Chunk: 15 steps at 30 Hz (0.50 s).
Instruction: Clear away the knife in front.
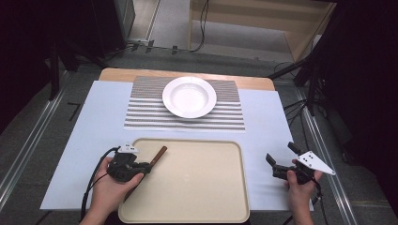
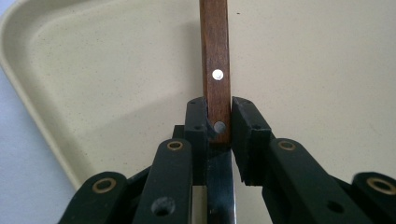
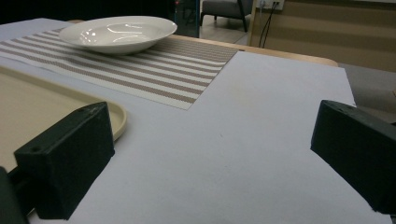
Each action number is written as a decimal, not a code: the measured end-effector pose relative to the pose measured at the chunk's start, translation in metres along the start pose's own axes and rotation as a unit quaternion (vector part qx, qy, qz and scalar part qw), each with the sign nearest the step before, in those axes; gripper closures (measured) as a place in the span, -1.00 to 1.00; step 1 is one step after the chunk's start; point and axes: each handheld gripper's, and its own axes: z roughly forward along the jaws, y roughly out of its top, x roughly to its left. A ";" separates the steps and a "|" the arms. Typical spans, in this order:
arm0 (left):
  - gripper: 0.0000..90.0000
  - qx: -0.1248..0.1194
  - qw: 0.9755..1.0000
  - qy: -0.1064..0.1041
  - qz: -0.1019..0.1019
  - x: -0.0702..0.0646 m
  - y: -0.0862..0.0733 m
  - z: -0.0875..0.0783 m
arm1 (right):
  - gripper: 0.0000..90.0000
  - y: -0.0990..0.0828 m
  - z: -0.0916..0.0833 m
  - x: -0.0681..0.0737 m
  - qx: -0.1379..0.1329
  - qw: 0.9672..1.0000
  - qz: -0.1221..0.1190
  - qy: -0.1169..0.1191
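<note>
The knife (image 2: 215, 70) has its handle cut off by the top edge; its blade lies mostly hidden beneath the left tool (image 2: 219, 123).

No readable text, labels, brands or numbers on anything in view.

Left tool (image 2: 218, 123) clamped — right tool (image 3: 215, 158) agape.

The left gripper (image 2: 218, 126) has its two black jaws clamped on a slim brown wooden knife handle with silver rivets (image 2: 215, 56) — a shiny steel blade (image 2: 219, 186) runs back between them — over a speckled beige plastic tray (image 2: 107, 79).
</note>
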 end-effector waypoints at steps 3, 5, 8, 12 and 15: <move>0.67 -0.005 1.000 0.001 0.002 0.002 0.000 0.001 | -1.00 0.000 0.000 0.000 0.000 1.000 0.000 0.000; 0.40 -0.016 1.000 0.016 0.005 0.002 0.001 0.000 | -1.00 0.000 0.000 0.000 0.000 1.000 0.000 0.000; 0.52 -0.056 0.998 0.008 0.013 0.001 0.004 -0.006 | -1.00 0.000 0.000 0.000 0.000 1.000 -0.001 0.000; 0.98 -0.061 0.996 -0.021 0.061 -0.012 0.012 -0.003 | -1.00 0.000 0.001 0.000 0.000 1.000 -0.003 0.001; 0.99 -0.031 0.995 0.002 0.097 -0.020 0.017 0.010 | -1.00 0.000 0.001 0.000 0.000 1.000 -0.003 0.001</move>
